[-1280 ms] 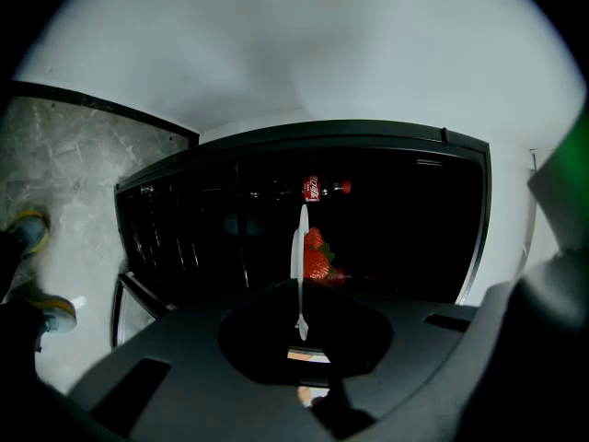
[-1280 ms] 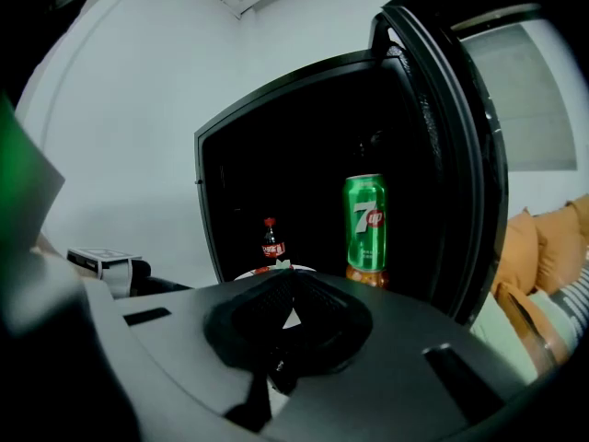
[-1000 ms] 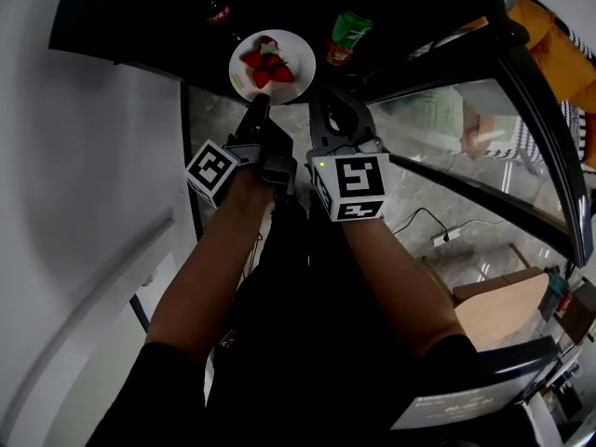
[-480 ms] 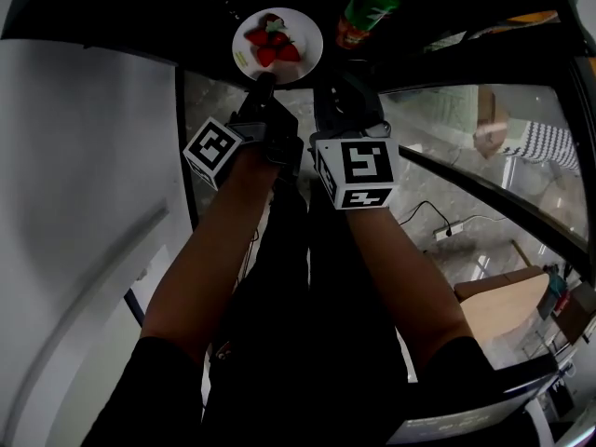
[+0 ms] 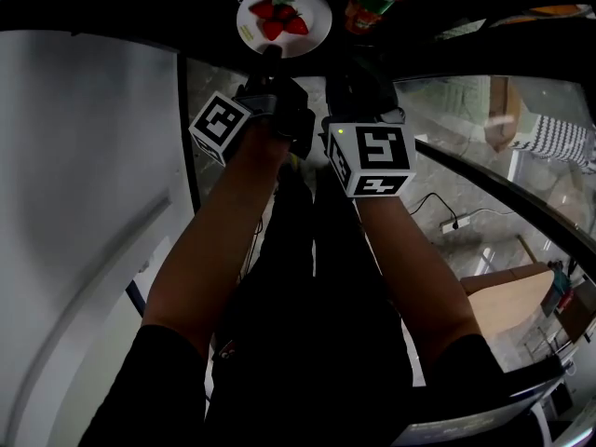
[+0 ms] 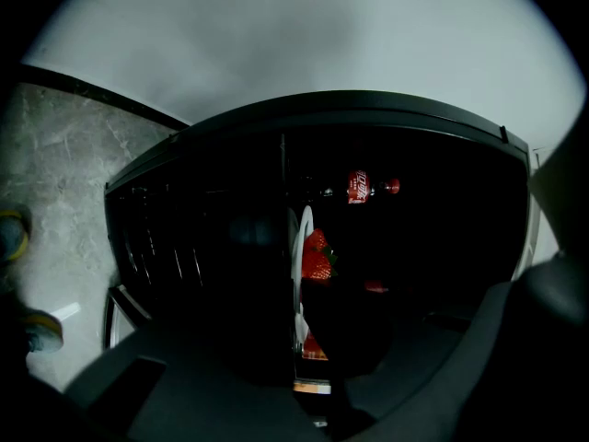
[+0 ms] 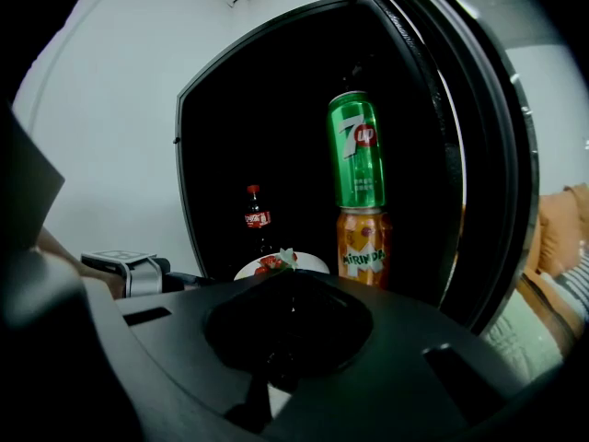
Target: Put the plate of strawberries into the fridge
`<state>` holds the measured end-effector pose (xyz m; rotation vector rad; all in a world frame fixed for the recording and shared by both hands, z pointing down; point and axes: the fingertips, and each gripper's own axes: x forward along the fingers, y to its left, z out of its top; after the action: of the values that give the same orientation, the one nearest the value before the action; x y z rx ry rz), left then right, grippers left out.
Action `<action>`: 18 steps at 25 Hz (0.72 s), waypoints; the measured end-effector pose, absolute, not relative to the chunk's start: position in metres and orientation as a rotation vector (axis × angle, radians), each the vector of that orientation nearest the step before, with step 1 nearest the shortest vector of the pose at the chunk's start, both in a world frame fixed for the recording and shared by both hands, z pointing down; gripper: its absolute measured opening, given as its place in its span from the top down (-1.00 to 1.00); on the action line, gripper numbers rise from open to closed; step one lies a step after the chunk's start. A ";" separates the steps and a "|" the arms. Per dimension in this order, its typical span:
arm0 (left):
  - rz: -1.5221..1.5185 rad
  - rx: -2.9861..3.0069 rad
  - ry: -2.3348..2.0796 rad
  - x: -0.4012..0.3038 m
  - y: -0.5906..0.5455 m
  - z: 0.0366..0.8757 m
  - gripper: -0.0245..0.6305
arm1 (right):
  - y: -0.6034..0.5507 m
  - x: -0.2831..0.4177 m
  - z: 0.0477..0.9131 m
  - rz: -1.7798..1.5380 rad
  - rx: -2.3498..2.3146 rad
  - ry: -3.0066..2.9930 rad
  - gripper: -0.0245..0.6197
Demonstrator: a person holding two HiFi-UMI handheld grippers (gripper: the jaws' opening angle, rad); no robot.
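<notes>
A white plate (image 5: 318,23) with red strawberries (image 5: 279,20) is held out at the top of the head view, inside the dark fridge (image 7: 276,109). My left gripper (image 5: 271,56) is shut on the plate's near rim. In the left gripper view the plate (image 6: 301,238) shows edge-on between the jaws, strawberries (image 6: 317,256) on its right side. My right gripper (image 5: 359,63) is just right of the plate, below the cans, its jaws together and holding nothing. From the right gripper view the plate (image 7: 310,261) peeks over that gripper's body.
In the fridge a green can (image 7: 356,150) is stacked on an orange can (image 7: 363,245), with a cola bottle (image 7: 256,219) behind the plate. The fridge's glass door (image 5: 484,101) stands open at right. A white wall (image 5: 84,156) is at left.
Both grippers and the plate have moved forward, deeper into the fridge opening. The left gripper's hold on the plate is unchanged.
</notes>
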<state>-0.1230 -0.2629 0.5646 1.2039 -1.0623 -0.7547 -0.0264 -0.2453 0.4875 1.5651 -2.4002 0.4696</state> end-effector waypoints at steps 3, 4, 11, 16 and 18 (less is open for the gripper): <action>-0.752 1.219 -1.069 -0.123 -0.263 0.564 0.87 | -0.245 -0.024 0.489 0.471 1.569 -2.397 0.91; -0.744 1.225 -1.074 -0.123 -0.262 0.564 0.87 | -0.245 -0.024 0.489 0.474 1.571 -2.396 0.91; -0.703 1.295 -1.119 -0.129 -0.253 0.560 0.71 | -0.244 -0.024 0.491 0.480 1.571 -2.396 0.91; -0.597 1.422 -1.191 -0.136 -0.244 0.552 0.69 | -0.245 -0.025 0.492 0.478 1.568 -2.396 0.91; -0.502 1.540 -1.235 -0.136 -0.241 0.545 0.69 | -0.245 -0.026 0.493 0.478 1.570 -2.393 0.91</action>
<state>-0.1360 -0.2410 0.5446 1.5399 -1.2349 -0.5017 -0.0262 -0.2452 0.4929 1.5703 -2.3934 0.4781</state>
